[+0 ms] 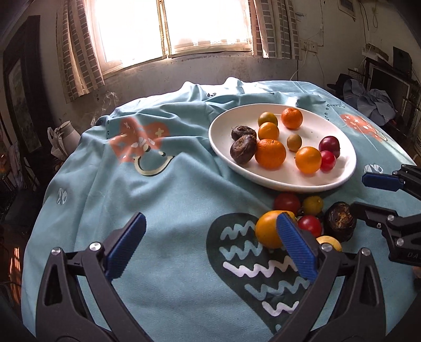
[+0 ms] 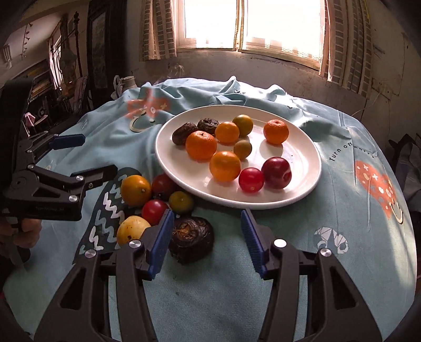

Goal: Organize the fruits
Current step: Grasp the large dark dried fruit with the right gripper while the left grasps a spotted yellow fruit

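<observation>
Left wrist view: my left gripper (image 1: pixel 210 248) is wide open and empty at lower centre; white plate (image 1: pixel 339 181) of fruit upper right. Right wrist view: my right gripper (image 2: pixel 208 243) gapes empty beside a wrinkled dark fruit (image 2: pixel 191 240), with a yellow fruit (image 2: pixel 131 230) fully visible.

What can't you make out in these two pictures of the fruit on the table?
- Left wrist view: the pale yellow fruit is mostly hidden behind the left tongs, whose pad also covers part of the large yellow-orange fruit.
- Both views: the scene outside the bright window is washed out by glare.
- Right wrist view: the printed words on the light blue tablecloth are partly lost in a fold.
</observation>
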`<state>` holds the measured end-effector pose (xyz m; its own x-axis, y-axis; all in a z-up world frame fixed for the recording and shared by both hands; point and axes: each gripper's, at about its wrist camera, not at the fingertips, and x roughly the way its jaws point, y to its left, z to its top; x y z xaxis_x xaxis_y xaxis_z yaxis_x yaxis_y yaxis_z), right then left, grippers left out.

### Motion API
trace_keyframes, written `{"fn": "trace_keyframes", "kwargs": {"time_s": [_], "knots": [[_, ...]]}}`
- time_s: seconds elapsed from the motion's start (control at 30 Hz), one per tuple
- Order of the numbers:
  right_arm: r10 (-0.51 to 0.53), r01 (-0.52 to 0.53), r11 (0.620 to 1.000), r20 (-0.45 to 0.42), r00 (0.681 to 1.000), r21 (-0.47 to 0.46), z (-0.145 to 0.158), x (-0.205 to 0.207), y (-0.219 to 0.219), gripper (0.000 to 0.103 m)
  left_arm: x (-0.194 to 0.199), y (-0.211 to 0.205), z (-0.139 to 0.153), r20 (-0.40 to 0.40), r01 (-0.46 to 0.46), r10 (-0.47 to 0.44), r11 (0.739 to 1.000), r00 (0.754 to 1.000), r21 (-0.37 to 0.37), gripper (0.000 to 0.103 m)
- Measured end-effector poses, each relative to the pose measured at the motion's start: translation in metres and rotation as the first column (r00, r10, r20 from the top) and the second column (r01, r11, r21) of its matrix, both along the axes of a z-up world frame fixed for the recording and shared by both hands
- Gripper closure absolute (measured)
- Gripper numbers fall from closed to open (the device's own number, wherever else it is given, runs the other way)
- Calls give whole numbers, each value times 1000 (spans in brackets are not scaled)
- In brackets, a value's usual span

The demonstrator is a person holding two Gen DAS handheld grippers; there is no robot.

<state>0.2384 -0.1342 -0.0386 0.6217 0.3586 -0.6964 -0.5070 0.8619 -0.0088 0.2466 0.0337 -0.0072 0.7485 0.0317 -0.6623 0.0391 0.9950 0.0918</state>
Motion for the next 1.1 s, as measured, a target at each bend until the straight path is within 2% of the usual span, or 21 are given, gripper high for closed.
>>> {"fn": "trace_keyframes", "kwargs": {"time_s": [0.13, 0.23, 0.4, 0.87, 0.93, 1.0, 1.1], "knots": [[36, -38, 997, -23, 999, -60, -5, -6, 2, 49, 0, 18, 6, -5, -36, 35, 996, 999, -83, 2], [62, -65, 995, -44, 997, -76, -11, -8, 3, 49, 1, 24, 5, -16, -61, 60, 992, 998, -109, 2], [103, -108, 988, -52, 993, -109, -19, -13, 14, 49, 0, 25, 6, -16, -65, 63, 992, 998, -109, 2], [78, -82, 980, -31, 996, -182, -31, 1, 31, 50, -5, 23, 9, -16, -51, 49, 991, 999, -125, 2], [75, -80, 981, -34, 997, -178, -32, 1, 31, 58, -7, 22, 9, -16, -50, 48, 991, 999, -123, 2], [60, -66, 985, -45, 997, -159, -28, 1, 26, 58, -10, 22, 10, -14, -49, 47, 991, 999, -123, 2], [26, -28, 999, -73, 997, -25, -16, 3, 7, 58, -11, 21, 9, -30, -36, 32, 989, 999, -145, 2]]}}
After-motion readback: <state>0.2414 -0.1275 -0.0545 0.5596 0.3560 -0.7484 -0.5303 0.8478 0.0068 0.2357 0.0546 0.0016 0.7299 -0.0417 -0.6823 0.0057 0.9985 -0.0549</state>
